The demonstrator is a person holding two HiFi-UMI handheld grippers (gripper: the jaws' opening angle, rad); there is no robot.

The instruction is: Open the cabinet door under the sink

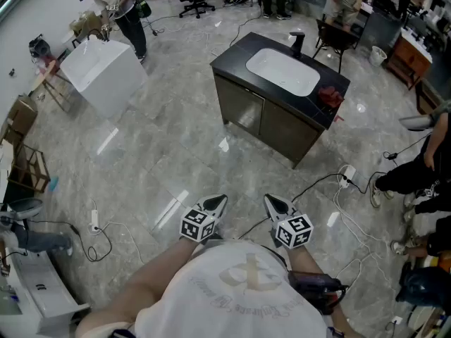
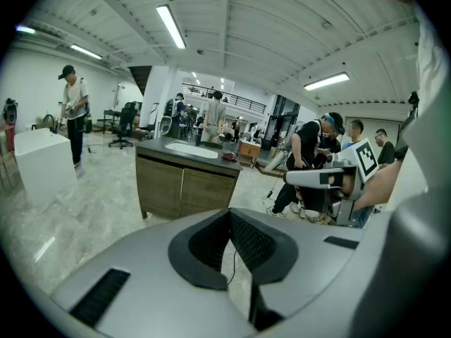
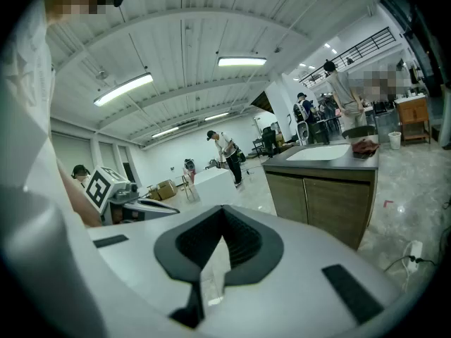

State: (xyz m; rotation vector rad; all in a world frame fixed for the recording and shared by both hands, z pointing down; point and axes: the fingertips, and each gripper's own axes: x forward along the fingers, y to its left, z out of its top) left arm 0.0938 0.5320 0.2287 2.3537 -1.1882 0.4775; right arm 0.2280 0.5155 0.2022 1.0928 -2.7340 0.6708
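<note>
where: cabinet door (image 1: 243, 109) under the sink (image 1: 282, 71), shut, far off across the floor (image 1: 176, 160) | left tongs (image 1: 217, 203): clenched, empty | right tongs (image 1: 272, 203): clenched, empty | feel: hard, stiff, likely swings easy | grab: probably the edge by the middle gap

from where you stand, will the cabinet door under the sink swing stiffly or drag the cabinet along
The door looks flat and rigid, so it likely swings without flexing. No handle shows, so its edge may slip. The cabinet stands free on the floor but looks heavy, probably staying put.
</note>
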